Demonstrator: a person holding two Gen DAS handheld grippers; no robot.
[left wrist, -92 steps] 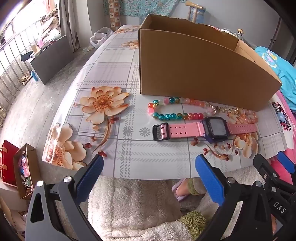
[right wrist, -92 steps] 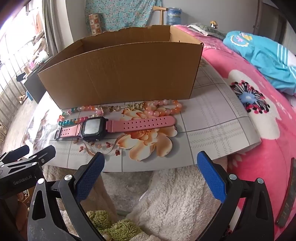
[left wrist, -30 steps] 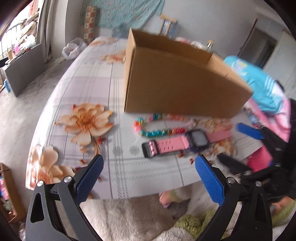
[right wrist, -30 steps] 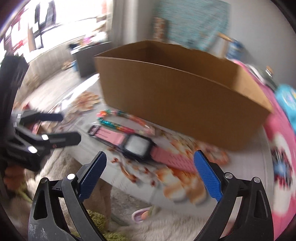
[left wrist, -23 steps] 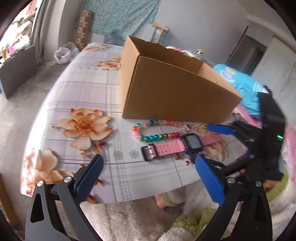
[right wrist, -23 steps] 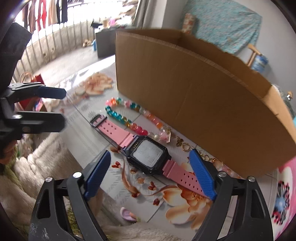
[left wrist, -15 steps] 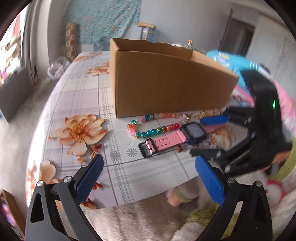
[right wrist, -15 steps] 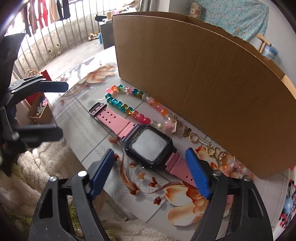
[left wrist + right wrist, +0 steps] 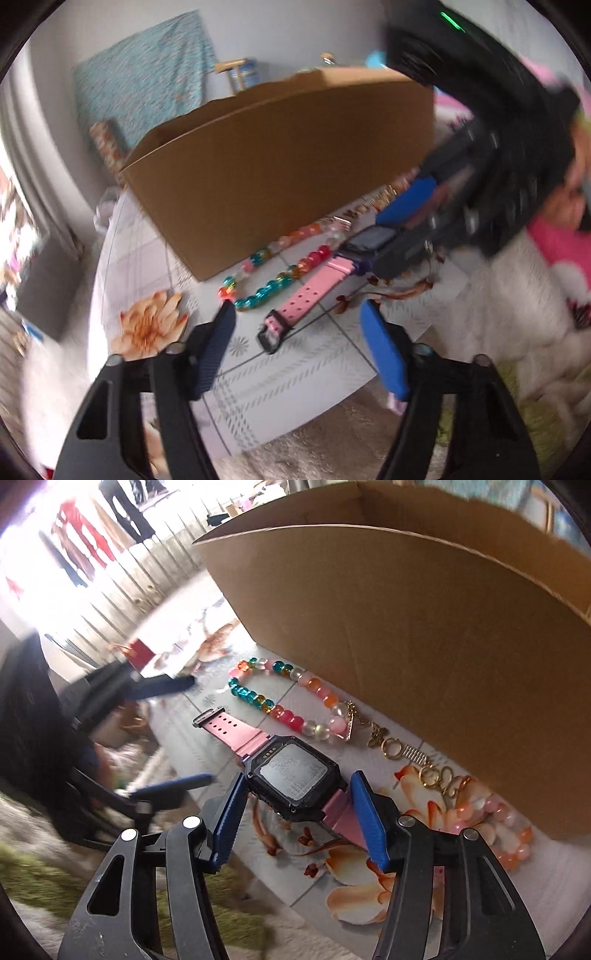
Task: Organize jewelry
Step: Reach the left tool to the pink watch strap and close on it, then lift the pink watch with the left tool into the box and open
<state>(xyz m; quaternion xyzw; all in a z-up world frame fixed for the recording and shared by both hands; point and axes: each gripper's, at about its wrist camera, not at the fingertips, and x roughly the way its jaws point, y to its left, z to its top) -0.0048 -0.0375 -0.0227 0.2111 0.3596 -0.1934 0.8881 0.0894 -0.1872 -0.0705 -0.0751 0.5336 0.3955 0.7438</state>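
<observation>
Progress: nothing boxed yet, judging by the layout. All jewelry lies on the table (image 9: 546, 897) in front of the cardboard box (image 9: 424, 602); box interior isn't visible.

Left gripper (image 9: 297, 328): jaws wide apart, empty, hovering at the table edge. The watch's buckle end lies just ahead, between the jaw tips; the beaded bracelet (image 9: 280, 698) lies ahead of its left jaw.

Right gripper (image 9: 295, 797): jaws apart, straddling the pink watch (image 9: 291, 771), face and strap between the blue pads, no clamp visible. Gold chain (image 9: 417, 757) sits ahead-right of the right jaw, close to the box wall; a second pale bead strand (image 9: 506, 834) lies further right.

Remaining, as I read it: close on the watch, lift into the box, then bracelet, chain, bead strand.
</observation>
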